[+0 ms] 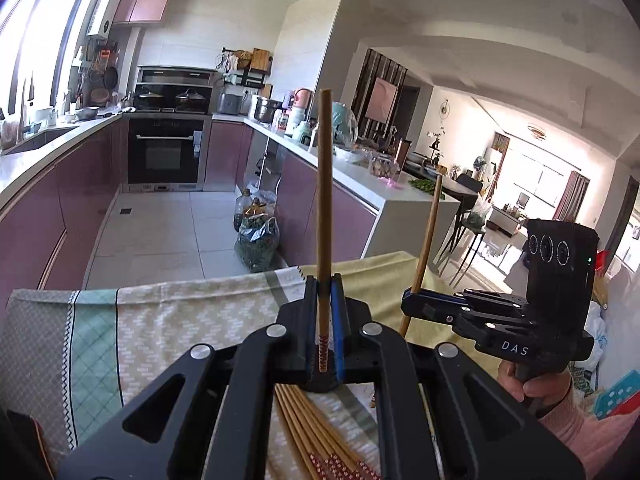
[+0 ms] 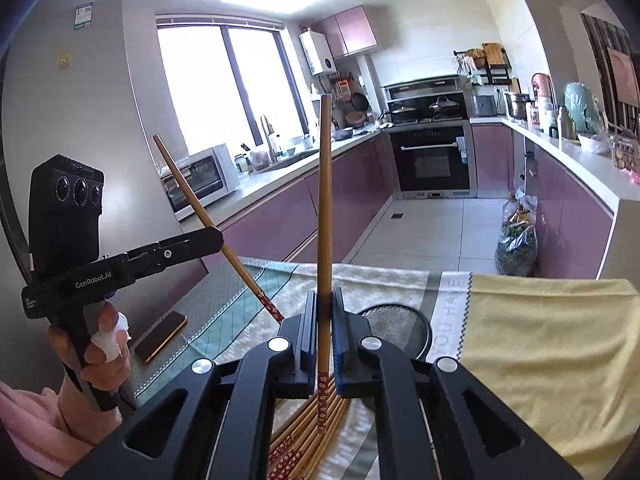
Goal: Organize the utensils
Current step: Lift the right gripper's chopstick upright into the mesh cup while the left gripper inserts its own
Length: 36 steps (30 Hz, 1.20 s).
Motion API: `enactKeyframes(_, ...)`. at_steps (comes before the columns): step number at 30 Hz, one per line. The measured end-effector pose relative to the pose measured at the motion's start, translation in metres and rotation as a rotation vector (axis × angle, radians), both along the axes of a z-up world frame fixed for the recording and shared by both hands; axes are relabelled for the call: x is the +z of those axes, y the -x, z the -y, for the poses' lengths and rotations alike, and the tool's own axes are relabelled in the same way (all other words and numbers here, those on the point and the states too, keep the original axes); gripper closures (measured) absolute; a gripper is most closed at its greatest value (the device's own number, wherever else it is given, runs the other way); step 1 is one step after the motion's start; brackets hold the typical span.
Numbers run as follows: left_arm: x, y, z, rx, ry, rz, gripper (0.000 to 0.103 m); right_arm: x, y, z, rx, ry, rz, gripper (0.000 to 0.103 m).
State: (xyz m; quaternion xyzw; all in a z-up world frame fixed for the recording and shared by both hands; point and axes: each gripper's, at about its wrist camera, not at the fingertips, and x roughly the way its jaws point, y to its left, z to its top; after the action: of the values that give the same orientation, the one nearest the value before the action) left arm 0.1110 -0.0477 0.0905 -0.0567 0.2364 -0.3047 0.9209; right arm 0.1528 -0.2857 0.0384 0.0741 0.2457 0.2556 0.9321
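Through the left wrist view, my left tongs (image 1: 328, 300) are pinching one slim brown bamboo chopstick with a red flower-patterned end (image 1: 323, 216), which stands upright over the patterned green-and-cream cloth (image 1: 168, 320) covering the surface. Below the tongs a fan of matching loose chopsticks (image 1: 316, 432) lies on the cloth at its near edge. To the right, my right tongs (image 1: 416, 300) are closed on a second chopstick (image 1: 426, 236), tilted slightly.

Across in the right wrist view, the right tongs (image 2: 324, 308) grip that second chopstick (image 2: 325, 208) upright, with the pile (image 2: 308, 428) directly beneath. A round black mesh holder (image 2: 396, 324) sits just behind the tongs on the cloth, beside a yellow cloth (image 2: 540, 340). The left tongs (image 2: 218, 238) hold their chopstick (image 2: 208, 220) slanting.

I judge the job barely begun: two sticks lifted, most unsorted, and I cannot see any inside the holder.
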Motion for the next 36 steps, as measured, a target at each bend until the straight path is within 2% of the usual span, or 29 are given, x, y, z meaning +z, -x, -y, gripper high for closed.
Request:
enactKeyframes(4,0.012,-0.016,0.022,-0.002,-0.009,0.017,0.096,0.01,-0.018,0.004,-0.049,0.015,0.047,0.097)
enactKeyframes(7,0.006,-0.03,0.04,-0.02,-0.041,-0.012,0.096,0.005,-0.031,0.006,-0.078,0.029,0.043,0.097)
enactKeyframes(11,-0.016,-0.045,0.061,-0.04,-0.108,-0.06,0.096,-0.012,-0.052,0.008,-0.093,0.051,-0.015,0.097)
enactKeyframes(19,-0.075,-0.075,0.084,-0.071,-0.228,-0.163,0.095,-0.057,-0.079,-0.004,-0.058,0.115,-0.2,0.097)
enactKeyframes(24,-0.095,-0.093,0.081,-0.066,-0.242,-0.198,0.095,-0.068,-0.086,-0.009,-0.067,0.131,-0.244,0.097)
enactKeyframes(29,-0.099,-0.104,0.085,-0.058,-0.239,-0.209,0.095,-0.07,-0.093,-0.01,-0.086,0.125,-0.259,0.096)
enactKeyframes(32,-0.098,-0.101,0.084,-0.05,-0.229,-0.202,0.089,-0.069,-0.092,-0.008,-0.109,0.114,-0.25,0.094)
enactKeyframes(35,-0.096,-0.094,0.076,-0.024,-0.22,-0.176,0.083,-0.065,-0.087,-0.004,-0.138,0.104,-0.23,0.078)
enactKeyframes(36,-0.095,-0.091,0.073,-0.008,-0.218,-0.164,0.08,-0.064,-0.084,-0.002,-0.148,0.105,-0.22,0.078)
